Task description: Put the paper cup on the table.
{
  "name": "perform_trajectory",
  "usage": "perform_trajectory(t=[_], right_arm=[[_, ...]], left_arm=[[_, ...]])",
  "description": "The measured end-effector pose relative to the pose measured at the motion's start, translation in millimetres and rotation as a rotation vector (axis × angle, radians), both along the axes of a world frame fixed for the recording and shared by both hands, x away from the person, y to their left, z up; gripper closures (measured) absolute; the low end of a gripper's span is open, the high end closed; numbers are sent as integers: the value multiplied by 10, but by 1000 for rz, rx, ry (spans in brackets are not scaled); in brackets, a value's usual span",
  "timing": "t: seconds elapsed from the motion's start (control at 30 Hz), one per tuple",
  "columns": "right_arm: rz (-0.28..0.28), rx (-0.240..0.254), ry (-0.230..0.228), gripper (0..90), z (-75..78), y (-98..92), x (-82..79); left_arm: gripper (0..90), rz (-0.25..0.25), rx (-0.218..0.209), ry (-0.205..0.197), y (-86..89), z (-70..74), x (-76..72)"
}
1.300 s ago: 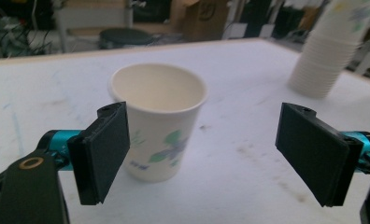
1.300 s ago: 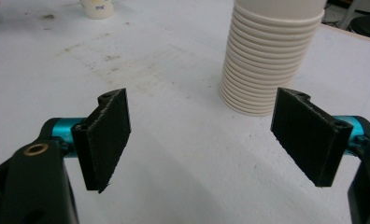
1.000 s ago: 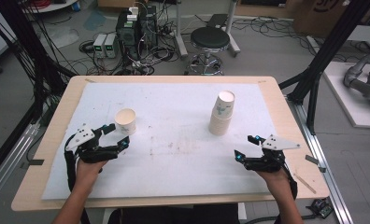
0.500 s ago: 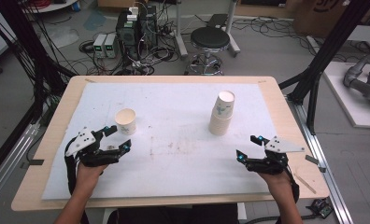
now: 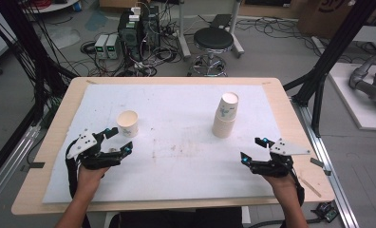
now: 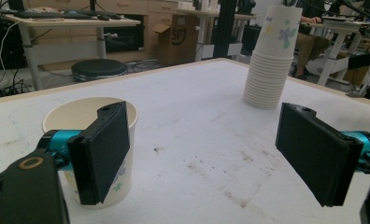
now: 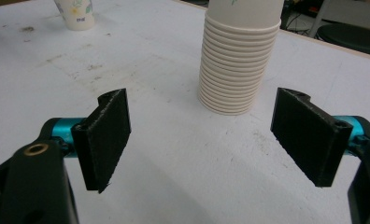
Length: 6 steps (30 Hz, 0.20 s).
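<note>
A single paper cup (image 5: 127,123) stands upright on the white mat at the left, and in the left gripper view the same cup (image 6: 87,112) sits just behind the left jaw. A tall stack of paper cups (image 5: 225,116) stands at the right of the mat; the stack (image 7: 239,56) rises ahead of the right gripper's jaws. My left gripper (image 5: 119,140) rests open just in front of the single cup, holding nothing. Near the mat's front right, my right gripper (image 5: 252,149) is open and holds nothing, a short way in front of the stack.
The wooden table (image 5: 290,118) carries a white mat (image 5: 176,142) with faint stains in the middle. A black stool (image 5: 213,40), electronics boxes and cables lie on the floor beyond the far edge. Black frame posts (image 5: 328,61) stand to the right.
Both grippers have drawn slightly back toward the near edge of the table. The cups have not moved.
</note>
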State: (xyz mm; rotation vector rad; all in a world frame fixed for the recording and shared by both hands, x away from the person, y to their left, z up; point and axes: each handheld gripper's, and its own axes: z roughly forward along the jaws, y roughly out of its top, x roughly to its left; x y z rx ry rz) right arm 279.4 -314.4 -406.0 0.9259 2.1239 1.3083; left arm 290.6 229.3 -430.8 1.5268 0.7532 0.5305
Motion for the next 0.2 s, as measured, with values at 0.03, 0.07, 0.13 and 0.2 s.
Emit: perform_trajectory(t=[0.03,0.07,0.13,0.2], right_arm=[[1,-1,-4,203,2,-3,1],[1,5,-1,203,5,-3,-1],[-4,5,-1,203,7,-4,-3],[-1,5,-1,203,6,-8,-2]], left_arm=[[178,1,2,-3,2,0,1],[178,0,2,-2,5,1,1],[178,0,3,-3,3,2,1],[178,1,-4,-3,3,1,0]])
